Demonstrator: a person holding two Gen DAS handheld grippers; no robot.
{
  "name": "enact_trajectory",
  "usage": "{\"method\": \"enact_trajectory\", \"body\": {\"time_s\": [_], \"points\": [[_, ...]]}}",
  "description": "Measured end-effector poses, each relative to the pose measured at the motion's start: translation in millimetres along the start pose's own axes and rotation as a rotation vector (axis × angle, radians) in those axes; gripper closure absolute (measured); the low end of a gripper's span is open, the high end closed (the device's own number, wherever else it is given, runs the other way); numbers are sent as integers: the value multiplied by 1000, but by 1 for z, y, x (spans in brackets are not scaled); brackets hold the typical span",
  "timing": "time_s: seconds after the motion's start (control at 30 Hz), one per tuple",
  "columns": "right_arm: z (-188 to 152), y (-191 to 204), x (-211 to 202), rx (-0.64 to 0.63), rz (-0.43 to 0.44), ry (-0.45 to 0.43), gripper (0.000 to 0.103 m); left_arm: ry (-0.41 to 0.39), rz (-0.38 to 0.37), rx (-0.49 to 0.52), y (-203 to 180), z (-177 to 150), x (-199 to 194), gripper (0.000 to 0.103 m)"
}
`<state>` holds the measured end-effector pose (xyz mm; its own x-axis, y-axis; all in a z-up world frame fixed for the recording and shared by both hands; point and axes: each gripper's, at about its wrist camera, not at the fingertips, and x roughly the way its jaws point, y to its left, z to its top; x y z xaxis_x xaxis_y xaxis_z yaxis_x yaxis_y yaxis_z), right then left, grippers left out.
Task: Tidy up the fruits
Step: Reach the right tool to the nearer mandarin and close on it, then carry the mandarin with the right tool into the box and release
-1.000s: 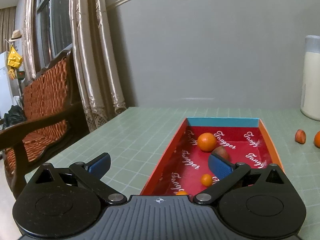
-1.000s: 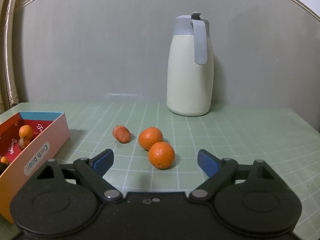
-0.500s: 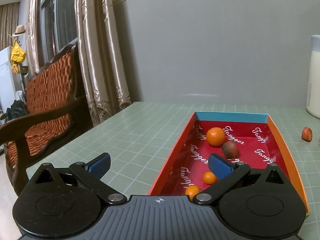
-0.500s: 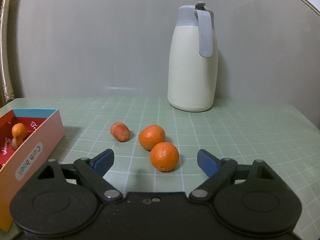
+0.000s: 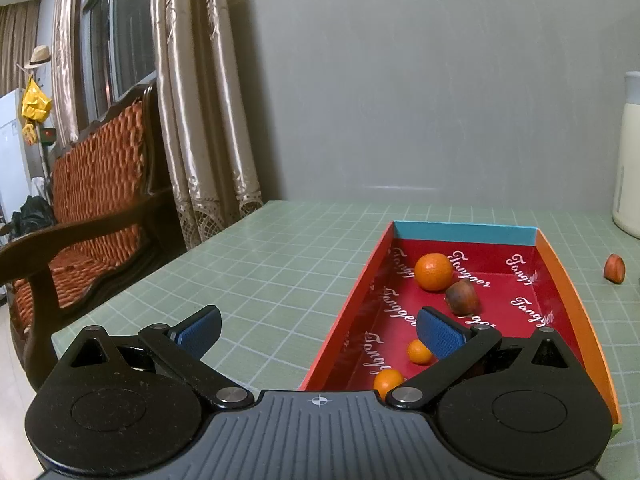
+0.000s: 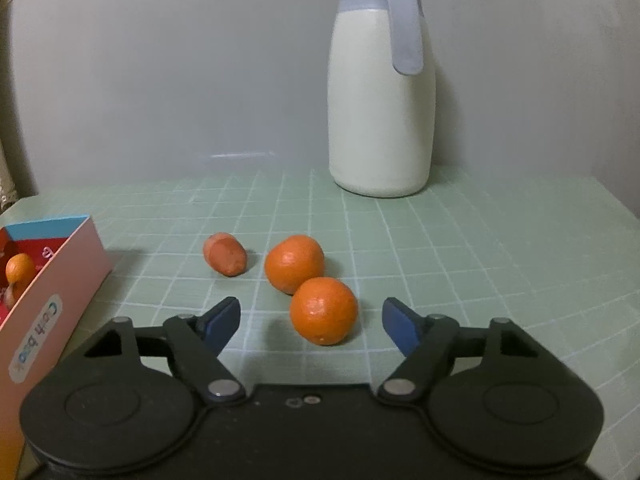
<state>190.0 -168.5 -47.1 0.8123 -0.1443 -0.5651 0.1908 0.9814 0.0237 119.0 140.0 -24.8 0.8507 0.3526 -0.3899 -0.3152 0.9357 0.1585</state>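
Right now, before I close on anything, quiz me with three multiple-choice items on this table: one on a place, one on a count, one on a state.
1. Where does the nearest loose orange lie?
A. Inside the red box
B. On the table ahead of the right gripper, in line with the gap between its fingers
C. Behind the white jug

2. How many round orange fruits lie loose on the green table, outside the box?
A. Two
B. Four
C. None

3. What state is the left gripper in?
A. Shut on an orange
B. Open, holding nothing
C. Shut on the box wall

Answers:
1. B: the orange sits on the mat, no finger touching it.
2. A: the nearest one and the orange behind it; the reddish oblong piece is not round.
3. B: its fingers stand wide apart over the red box and the mat.
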Motion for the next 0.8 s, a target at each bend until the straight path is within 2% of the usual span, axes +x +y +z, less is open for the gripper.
{"method": "enact_trajectory", "body": {"time_s": [0.1, 0.17, 0.2, 0.37, 0.63, 0.8], "points": [[1, -1, 5, 8, 1, 8, 31, 0, 0, -3, 1, 0, 1, 0], [1, 0, 9, 10, 7, 18, 39, 2, 1, -4, 1, 0, 1, 0], [1, 1, 11, 11, 11, 26, 48, 3, 2, -5, 1, 0, 1, 0], [-1, 1, 13, 19, 2, 29, 64, 5, 8, -20, 5, 0, 3, 0], [-1, 1, 5, 12, 28, 8, 66, -2, 23, -32, 7, 0, 2, 0], [-2, 7, -9, -6, 95, -35, 66, -6, 37, -45, 13, -1, 0, 0]]}}
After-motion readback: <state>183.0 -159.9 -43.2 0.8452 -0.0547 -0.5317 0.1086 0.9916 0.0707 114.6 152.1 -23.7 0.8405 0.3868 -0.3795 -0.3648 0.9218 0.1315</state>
